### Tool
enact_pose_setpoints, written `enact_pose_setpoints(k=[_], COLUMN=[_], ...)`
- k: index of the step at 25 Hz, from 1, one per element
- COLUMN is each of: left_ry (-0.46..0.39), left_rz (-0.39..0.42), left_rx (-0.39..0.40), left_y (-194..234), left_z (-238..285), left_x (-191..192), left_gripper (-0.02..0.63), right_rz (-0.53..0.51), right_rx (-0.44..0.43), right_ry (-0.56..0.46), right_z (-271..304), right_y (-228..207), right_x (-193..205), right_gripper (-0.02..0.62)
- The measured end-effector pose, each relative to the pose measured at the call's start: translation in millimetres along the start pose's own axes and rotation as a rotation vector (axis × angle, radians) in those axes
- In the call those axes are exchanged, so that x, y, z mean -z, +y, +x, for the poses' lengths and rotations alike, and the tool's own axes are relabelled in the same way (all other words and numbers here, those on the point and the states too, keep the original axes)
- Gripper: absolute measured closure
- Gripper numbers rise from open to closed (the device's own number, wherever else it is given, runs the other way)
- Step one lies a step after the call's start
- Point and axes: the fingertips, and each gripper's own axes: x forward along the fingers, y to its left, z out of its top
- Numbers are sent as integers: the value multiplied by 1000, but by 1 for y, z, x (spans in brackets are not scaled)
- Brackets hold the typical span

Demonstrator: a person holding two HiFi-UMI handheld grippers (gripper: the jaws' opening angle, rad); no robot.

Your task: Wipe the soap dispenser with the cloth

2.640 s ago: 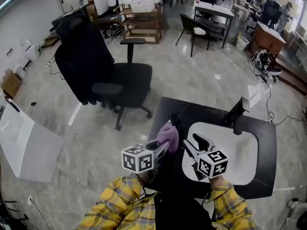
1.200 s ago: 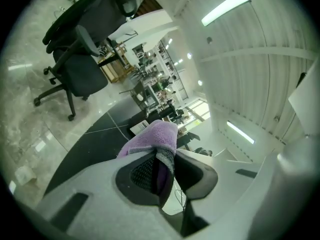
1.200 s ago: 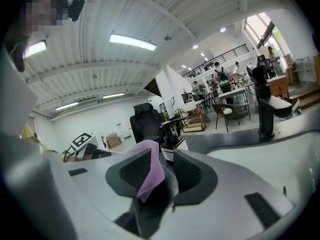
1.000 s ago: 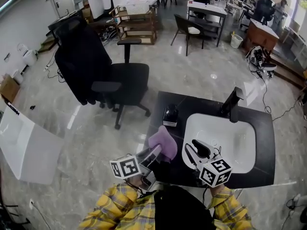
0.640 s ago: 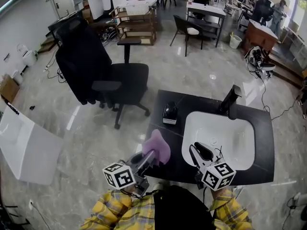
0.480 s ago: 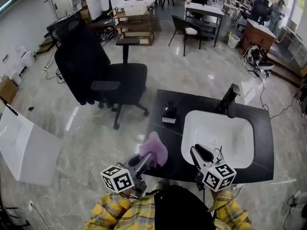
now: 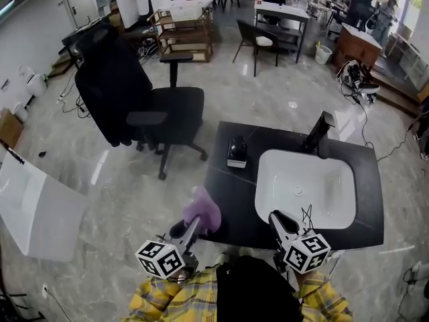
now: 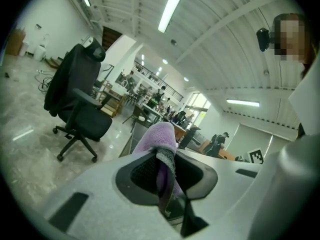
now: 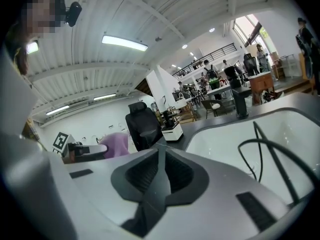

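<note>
The soap dispenser (image 7: 236, 151), a dark pump on a white base, stands on the black counter (image 7: 231, 200) left of the white sink (image 7: 335, 203); it also shows in the right gripper view as the dispenser (image 9: 173, 129). My left gripper (image 7: 193, 225) is shut on the purple cloth (image 7: 202, 211), held over the counter's near left edge, well short of the dispenser. The cloth (image 8: 159, 138) bulges out beyond the jaws. My right gripper (image 7: 277, 221) hovers at the sink's near rim; its jaws have just been closing, and they now meet with nothing between them (image 9: 161, 156).
A black faucet (image 7: 316, 131) rises at the sink's far rim. A thin black wire (image 7: 306, 215) loops beside the right gripper. A black office chair (image 7: 154, 109) stands on the floor left of the counter. Desks and shelves fill the far room.
Both grippers pulled back toward me, away from the dispenser. The cloth went with the left gripper toward the counter's near left edge. The right jaws closed.
</note>
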Motion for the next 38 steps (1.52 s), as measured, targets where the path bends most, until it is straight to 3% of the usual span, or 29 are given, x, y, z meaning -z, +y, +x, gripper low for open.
enact_pose_setpoints(k=[12, 38], left_ry=[4, -6], left_rz=[3, -24], left_rx=[-10, 13], left_y=[2, 1], left_z=[-7, 9], left_x=[3, -5], left_gripper=[541, 541], right_rz=[13, -11], right_rx=[46, 46], right_ry=[52, 60], right_z=[-8, -5], right_y=[2, -2], right_x=[22, 14], right_gripper=[588, 589])
